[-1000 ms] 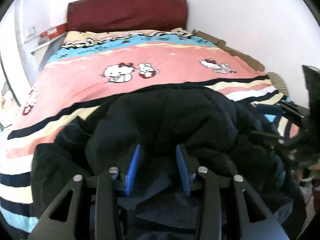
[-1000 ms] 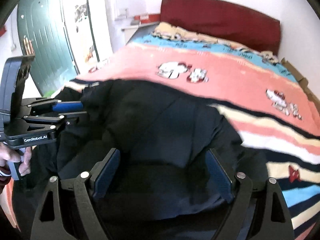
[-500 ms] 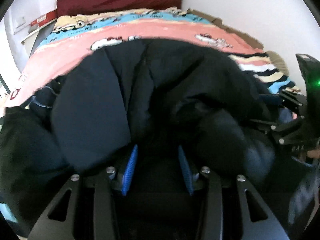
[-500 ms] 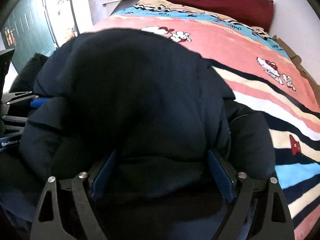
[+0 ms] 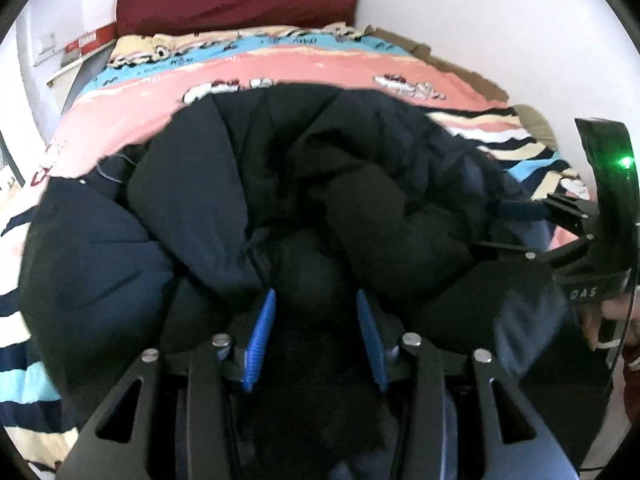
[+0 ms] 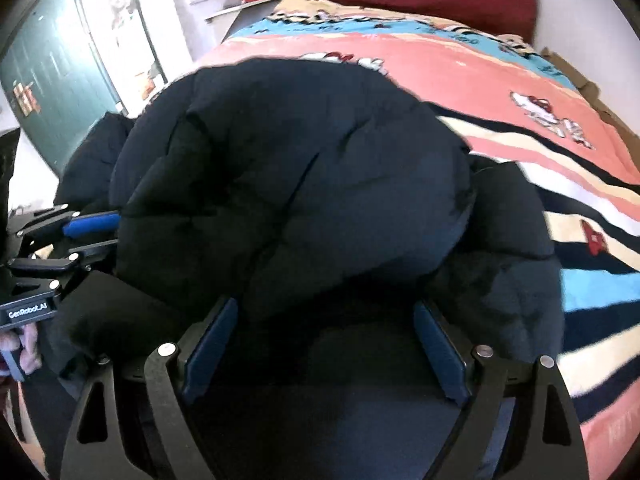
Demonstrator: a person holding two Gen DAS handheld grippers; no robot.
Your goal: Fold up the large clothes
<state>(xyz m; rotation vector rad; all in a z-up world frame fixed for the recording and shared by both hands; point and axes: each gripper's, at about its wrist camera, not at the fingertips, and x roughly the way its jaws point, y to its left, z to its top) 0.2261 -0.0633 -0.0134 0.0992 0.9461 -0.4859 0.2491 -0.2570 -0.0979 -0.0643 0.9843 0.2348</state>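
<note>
Jacket heaped at bed's near end, bulging toward 12 o'clock | left tool narrow, pinching a padded fold | right tool wide, clamping a thick bunch | tip: lower both together, lay fold flat, then release.

Dark puffy jacket bunched on striped bedspread; right gripper jaws wide w/ jacket fabric between; left gripper at left edge.
</note>
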